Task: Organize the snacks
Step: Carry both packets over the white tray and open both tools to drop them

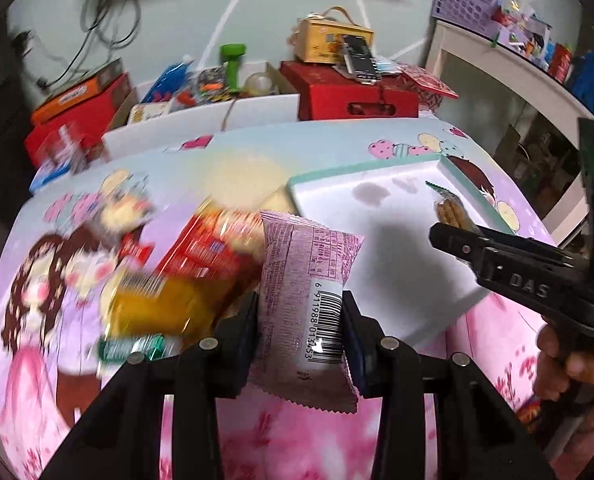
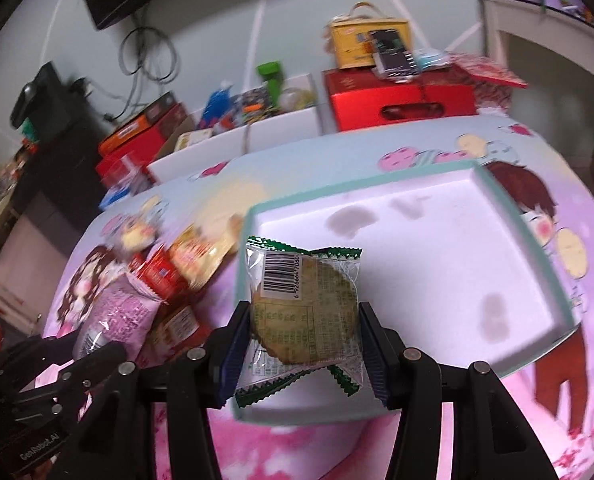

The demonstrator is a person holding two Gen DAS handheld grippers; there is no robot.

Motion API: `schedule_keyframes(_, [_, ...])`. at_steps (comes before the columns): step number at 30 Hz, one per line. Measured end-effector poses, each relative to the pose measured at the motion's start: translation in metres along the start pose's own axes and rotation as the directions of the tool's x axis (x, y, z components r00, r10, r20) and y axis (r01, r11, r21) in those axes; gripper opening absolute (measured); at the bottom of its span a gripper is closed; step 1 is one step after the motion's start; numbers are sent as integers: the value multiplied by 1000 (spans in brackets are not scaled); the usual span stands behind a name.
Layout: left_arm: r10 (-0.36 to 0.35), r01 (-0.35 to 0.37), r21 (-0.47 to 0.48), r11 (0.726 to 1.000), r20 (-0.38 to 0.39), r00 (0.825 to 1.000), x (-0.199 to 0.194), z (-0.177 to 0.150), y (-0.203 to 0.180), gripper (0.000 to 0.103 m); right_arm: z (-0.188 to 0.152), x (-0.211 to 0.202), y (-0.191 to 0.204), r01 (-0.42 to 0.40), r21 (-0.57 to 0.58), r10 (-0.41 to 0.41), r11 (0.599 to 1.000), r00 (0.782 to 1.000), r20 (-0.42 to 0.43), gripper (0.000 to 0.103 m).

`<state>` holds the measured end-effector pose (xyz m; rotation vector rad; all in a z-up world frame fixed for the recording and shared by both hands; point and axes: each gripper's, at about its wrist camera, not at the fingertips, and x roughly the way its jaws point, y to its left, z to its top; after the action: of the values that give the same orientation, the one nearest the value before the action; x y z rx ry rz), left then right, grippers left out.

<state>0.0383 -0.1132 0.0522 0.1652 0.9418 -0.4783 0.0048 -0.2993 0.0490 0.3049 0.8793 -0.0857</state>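
I have one snack in each tong. My left gripper (image 1: 301,320) is pinching a pink packet (image 1: 303,300), held upright with its long axis running away from me; pads press both sides near the barcode. My right gripper (image 2: 305,340) is clamped on a clear wrapper with green zigzag ends, a round biscuit (image 2: 305,312) inside, flat face to the camera.

The tray (image 2: 509,216), white with a teal rim, lies just ahead and below the right tong, so the biscuit already hangs over its near-left corner. From the left tong the tray is fwd and to the right; I judge the right hand is nearer and should release first.

The pile of other snacks (image 1: 201,256) sits left of the tray on the cartoon tablecloth (image 1: 257,432), too blurred to read.

Readable writing: "DAS" on the right tong body, "GenRobot.AI" on the left one, barcode nr on the pink packet starting 6 911988. The rest of the print is too small.
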Motion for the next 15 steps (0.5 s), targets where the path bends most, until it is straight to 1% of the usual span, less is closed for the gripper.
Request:
schedule_keyframes(2, [9, -9, 24, 1000, -9, 1000, 15, 15, -11, 41, 9, 0, -8, 17, 16, -17, 1000, 1000, 5, 55])
schedule_keyframes(5, [-2, 2, 42, 999, -10, 1000, 29, 30, -23, 41, 25, 2, -19, 62, 31, -62, 998, 998, -1, 55])
schedule_keyframes(8, [10, -10, 76, 997, -3, 1000, 43, 43, -37, 41, 40, 3, -33, 88, 51, -90, 995, 996, 23, 55])
schedule_keyframes(11, [29, -30, 98, 995, 8, 1000, 55, 54, -49, 41, 46, 7, -49, 81, 94, -85, 992, 996, 31, 55])
schedule_keyframes(15, [12, -15, 112, 994, 26, 1000, 71, 64, -61, 41, 46, 22, -70, 125, 120, -130, 985, 991, 29, 55])
